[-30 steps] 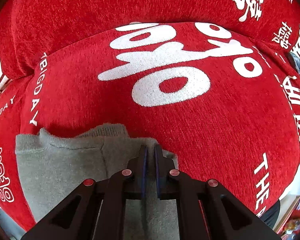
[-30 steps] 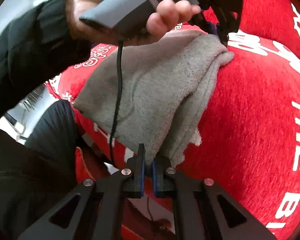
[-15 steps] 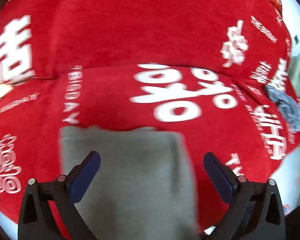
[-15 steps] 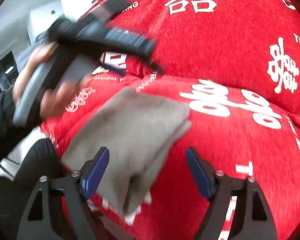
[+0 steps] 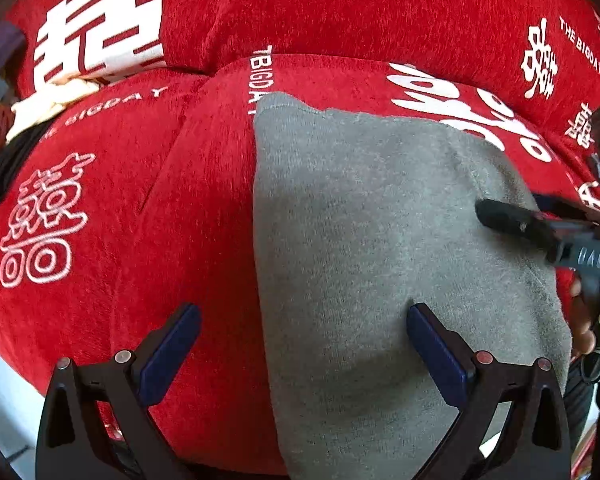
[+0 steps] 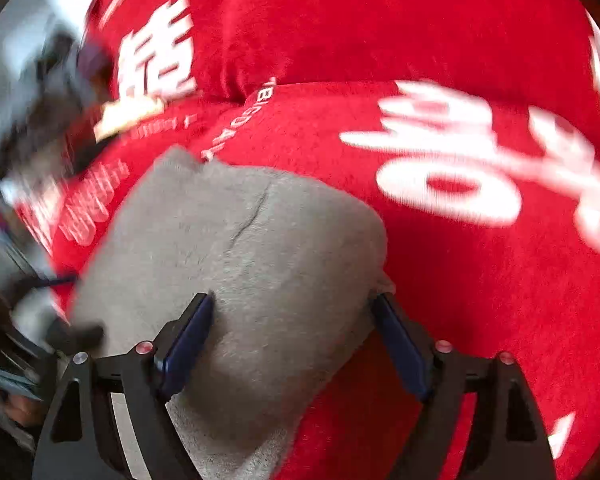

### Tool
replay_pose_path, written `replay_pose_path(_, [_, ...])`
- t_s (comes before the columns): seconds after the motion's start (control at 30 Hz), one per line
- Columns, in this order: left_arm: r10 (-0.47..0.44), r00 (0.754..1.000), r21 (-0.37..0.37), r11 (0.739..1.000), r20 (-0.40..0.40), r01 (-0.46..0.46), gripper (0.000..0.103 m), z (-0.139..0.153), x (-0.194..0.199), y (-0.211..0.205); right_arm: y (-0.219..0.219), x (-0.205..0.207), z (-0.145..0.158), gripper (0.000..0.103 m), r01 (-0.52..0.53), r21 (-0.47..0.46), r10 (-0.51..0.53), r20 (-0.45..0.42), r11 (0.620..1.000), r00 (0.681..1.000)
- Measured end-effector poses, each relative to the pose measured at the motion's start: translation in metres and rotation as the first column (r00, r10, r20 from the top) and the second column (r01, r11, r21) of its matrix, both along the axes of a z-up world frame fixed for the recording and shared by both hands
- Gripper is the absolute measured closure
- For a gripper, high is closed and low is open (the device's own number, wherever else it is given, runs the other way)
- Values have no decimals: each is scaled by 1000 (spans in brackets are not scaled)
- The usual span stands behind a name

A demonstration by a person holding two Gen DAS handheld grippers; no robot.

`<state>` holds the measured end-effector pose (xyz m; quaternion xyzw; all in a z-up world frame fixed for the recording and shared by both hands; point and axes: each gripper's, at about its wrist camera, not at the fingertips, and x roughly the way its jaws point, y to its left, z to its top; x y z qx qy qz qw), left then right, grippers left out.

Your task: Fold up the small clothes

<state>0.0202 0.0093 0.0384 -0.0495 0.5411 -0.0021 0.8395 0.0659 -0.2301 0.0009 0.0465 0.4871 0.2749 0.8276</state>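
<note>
Left gripper [image 5: 303,330]: jaws spread wide, nothing pinched. Its right blue pad [image 5: 434,350] stands over the folded grey garment [image 5: 380,240]; its left pad hangs over bare red fabric just beside the garment's left edge. No pad presses the cloth.

Right gripper [image 6: 296,330]: jaws apart and have just been opening further. The grey garment [image 6: 252,264] lies between and under the two pads, reaching ahead of the fingertips; its right corner sits just at the inner face of the right pad [image 6: 400,354]. Contact there cannot be told; view is motion-blurred.

Garment: folded into a compact, roughly rectangular pad with a seam line on top, lying flat on the red cushion cover [image 5: 120,200], which carries white characters and lettering. In the left wrist view it extends ahead and to the right of the gripper, down to the near edge of the cushion.

In the same view, the right gripper [image 5: 512,222] enters from the right over the garment, with fingers [image 5: 596,320] of the holding hand behind it.
</note>
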Motion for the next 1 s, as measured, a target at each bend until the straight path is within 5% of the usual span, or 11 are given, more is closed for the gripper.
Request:
replay_pose_path(0.17, [-17, 999, 11, 1000, 29, 17, 0, 4, -7, -1, 12, -33, 37, 18, 17, -79, -6, 142, 997, 990])
replay_pose_path(0.37, [-16, 999, -20, 1000, 50, 17, 0, 10, -25, 8, 40, -46, 67, 18, -43, -45, 50, 187, 998, 981])
replay_pose_path(0.47, [2, 998, -31, 1000, 55, 0, 0, 10, -42, 25, 52, -42, 51, 18, -26, -163, 52, 156, 986, 986])
replay_pose_path(0.53, [9, 998, -40, 999, 56, -7, 0, 10, -55, 37, 50, -30, 29, 18, 82, -285, -50, 118, 955, 992])
replay_pose_path(0.67, [-1, 997, -11, 1000, 72, 2, 0, 7, -87, 60, 18, -48, 31, 18, 199, -140, -187, 99, 970, 977])
replay_pose_path(0.83, [-120, 991, 89, 989, 65, 114, 0, -8, -128, 56, 11, -130, 49, 18, 85, -113, -64, 179, 990, 982])
replay_pose_path(1.0, [-212, 974, 149, 969, 84, 198, 0, -19, -133, 16, 15, -182, 35, 18, 2, -123, 19, 175, 992, 984])
